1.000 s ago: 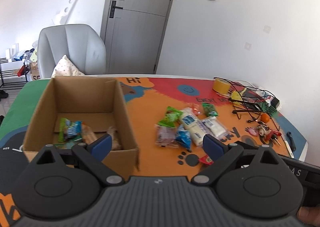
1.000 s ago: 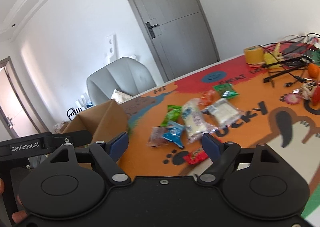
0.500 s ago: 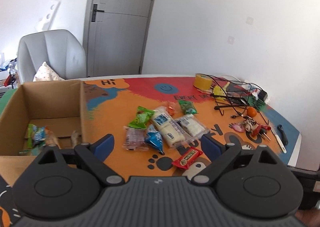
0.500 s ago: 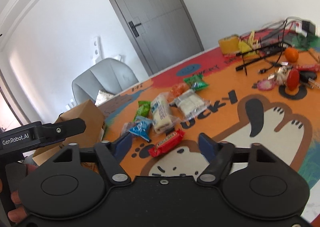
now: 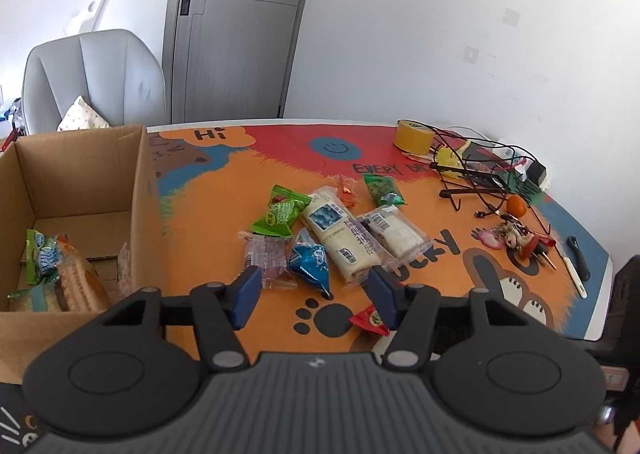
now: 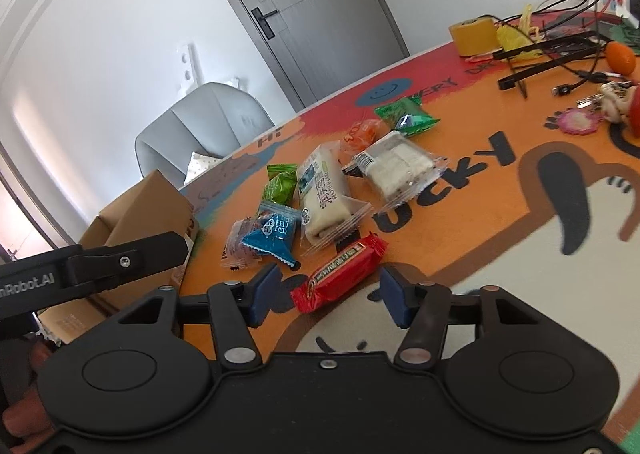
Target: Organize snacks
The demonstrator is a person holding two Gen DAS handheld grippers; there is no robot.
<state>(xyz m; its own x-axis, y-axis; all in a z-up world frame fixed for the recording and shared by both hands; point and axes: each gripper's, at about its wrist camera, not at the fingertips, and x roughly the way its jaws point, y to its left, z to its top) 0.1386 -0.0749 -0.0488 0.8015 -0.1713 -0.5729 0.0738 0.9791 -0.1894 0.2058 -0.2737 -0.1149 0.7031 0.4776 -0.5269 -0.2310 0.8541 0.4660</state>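
Several wrapped snacks lie in a heap on the orange mat: a blue packet (image 5: 310, 260), a clear packet (image 5: 267, 260), a long white roll (image 5: 340, 236), a green packet (image 5: 280, 213). My left gripper (image 5: 314, 296) hovers just short of the blue and clear packets, its jaws closing with nothing pressed between them. A red bar (image 6: 340, 274) lies between the blue pads of my right gripper (image 6: 328, 296), whose jaws are closing around it without touching. The cardboard box (image 5: 140, 189) at the left holds a few snacks (image 5: 60, 270).
A tape roll (image 5: 414, 135), tangled cables on a black stand (image 5: 476, 177), an orange fruit (image 5: 518, 205) and keys with trinkets (image 5: 516, 240) crowd the table's far right. A grey chair (image 5: 92, 77) stands behind the box. The left gripper's body (image 6: 92, 262) shows in the right wrist view.
Both grippers have sunk toward the table and narrowed their jaws. The left view has swung right, off the box and onto the snack heap. The red bar now lies between the right pads.
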